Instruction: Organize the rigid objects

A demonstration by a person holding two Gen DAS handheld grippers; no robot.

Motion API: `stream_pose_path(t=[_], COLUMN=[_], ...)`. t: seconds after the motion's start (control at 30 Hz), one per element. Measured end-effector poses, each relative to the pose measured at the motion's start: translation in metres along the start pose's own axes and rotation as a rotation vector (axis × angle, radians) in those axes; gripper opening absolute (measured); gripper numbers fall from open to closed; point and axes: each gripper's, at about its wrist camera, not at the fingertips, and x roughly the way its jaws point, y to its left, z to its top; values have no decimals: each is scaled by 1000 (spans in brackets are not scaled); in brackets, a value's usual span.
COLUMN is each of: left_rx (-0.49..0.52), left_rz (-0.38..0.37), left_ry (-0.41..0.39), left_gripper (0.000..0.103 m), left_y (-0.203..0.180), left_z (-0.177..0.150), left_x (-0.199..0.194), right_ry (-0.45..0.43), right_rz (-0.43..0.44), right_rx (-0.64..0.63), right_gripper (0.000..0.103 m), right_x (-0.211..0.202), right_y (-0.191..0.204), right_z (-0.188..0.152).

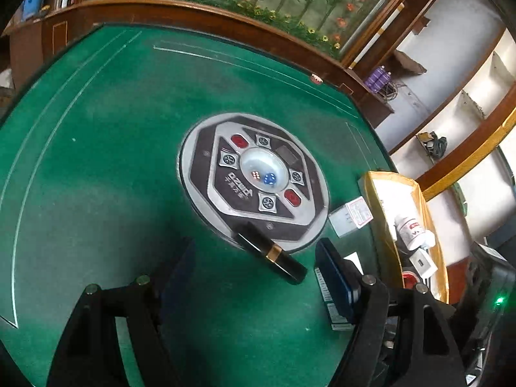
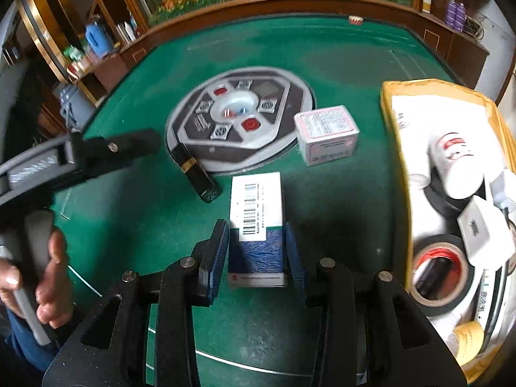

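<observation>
My right gripper (image 2: 255, 225) is shut on a blue and white barcoded box (image 2: 254, 200), held over the green felt table (image 2: 338, 58). A black tube with a gold band (image 1: 271, 254) lies with one end on the round dice console (image 1: 225, 200), between the fingers of my open left gripper (image 1: 256, 258), which touch nothing. In the right wrist view the tube (image 2: 196, 174) lies left of the held box. The box's white edge (image 1: 324, 290) shows behind the left gripper's right finger. A small white carton (image 2: 325, 135) stands beside the console (image 2: 283, 96).
A yellow cardboard box (image 2: 396, 96) at the table's right holds a white bottle (image 2: 458, 164), a black tape roll (image 2: 441, 271) and a white adapter (image 2: 483, 235). A person's hand (image 2: 48, 274) grips the left tool's handle. A wooden rail (image 1: 193, 13) borders the table.
</observation>
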Motion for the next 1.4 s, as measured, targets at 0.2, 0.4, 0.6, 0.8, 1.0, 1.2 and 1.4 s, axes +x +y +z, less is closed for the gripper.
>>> stream_pose_path(t=[0.2,0.4,0.6,0.8,1.0,1.2,1.4], left_rx=[-19,-14,88,167,235,175,171], left_rz=[-13,38,191,355,350,318,320], left_ry=[36,53,20,26,29,37,25], left_gripper=[76,76,73,47,24,16,16], left_y=[9,4,-27,-40,-22,3,-1], left_z=[-2,-5,-5,-5,-12,-4,-6], left_x=[2,14,32,61,46,35,33], right_ry=[-20,-196,-331,-337,-330,-320,-310], right_rz=[-46,-28,-6,53,65,77,81], right_rx=[-21,32,87,101,96,82,60], right_gripper=[36,35,35,36,35,35,35], right_x=[17,-1,-31,-36,-35,-31,-28], right_y=[-5,-19,-34,-36,-37,-36,-32], right_z=[11,9,8,7,5,6,5])
